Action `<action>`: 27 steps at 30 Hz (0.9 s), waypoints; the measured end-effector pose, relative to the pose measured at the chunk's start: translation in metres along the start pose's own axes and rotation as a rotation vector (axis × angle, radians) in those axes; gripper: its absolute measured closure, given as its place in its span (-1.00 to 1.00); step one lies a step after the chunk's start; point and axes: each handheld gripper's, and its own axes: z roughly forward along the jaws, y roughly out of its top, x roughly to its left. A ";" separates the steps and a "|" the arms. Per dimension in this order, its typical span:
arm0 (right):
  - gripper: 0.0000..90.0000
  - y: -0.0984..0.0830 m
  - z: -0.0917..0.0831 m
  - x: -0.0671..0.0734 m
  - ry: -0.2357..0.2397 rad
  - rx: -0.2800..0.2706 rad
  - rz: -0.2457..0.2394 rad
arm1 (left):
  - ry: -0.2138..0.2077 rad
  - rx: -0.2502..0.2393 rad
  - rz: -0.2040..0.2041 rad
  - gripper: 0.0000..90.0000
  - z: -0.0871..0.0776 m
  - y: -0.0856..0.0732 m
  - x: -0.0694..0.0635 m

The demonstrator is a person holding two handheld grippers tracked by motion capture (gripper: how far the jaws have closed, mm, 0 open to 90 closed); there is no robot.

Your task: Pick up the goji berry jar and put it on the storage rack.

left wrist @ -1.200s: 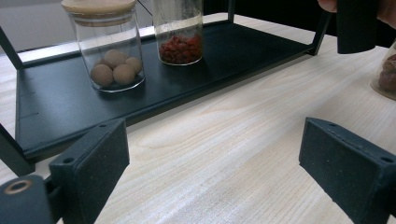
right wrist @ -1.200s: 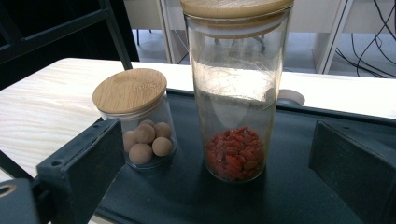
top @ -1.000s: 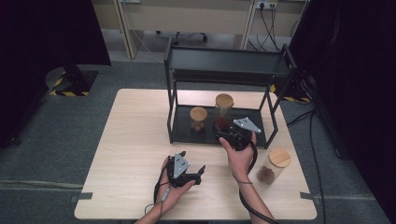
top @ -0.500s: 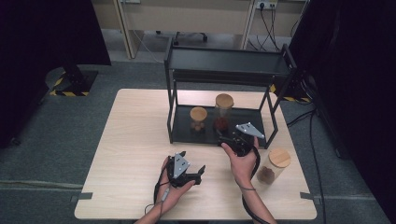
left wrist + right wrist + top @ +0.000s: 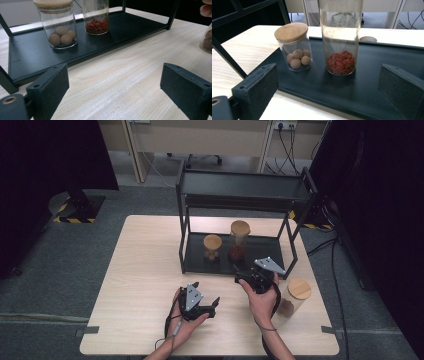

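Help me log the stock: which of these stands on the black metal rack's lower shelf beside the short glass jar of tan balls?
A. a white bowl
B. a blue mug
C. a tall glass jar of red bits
C: the tall glass jar of red bits stands upright beside the short glass jar of tan balls on the black metal rack's lower shelf.

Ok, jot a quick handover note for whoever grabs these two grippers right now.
Left gripper: open, empty, low over the table in front of the rack.
Right gripper: open, empty, at the front edge of the rack's lower shelf, facing the tall jar.
Done: short jar of round balls and tall jar of red bits stand on the shelf.
Left: third jar stands on the table right of the rack; it probably goes next.
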 end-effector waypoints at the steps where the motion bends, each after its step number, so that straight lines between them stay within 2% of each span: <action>1: -0.91 0.000 -0.001 0.000 0.001 0.000 0.001 | 0.000 0.000 0.000 -0.82 0.000 0.000 0.000; 27: -0.91 -0.017 -0.023 -0.004 0.011 0.019 -0.006 | 0.000 0.001 -0.001 -0.82 0.000 0.000 0.000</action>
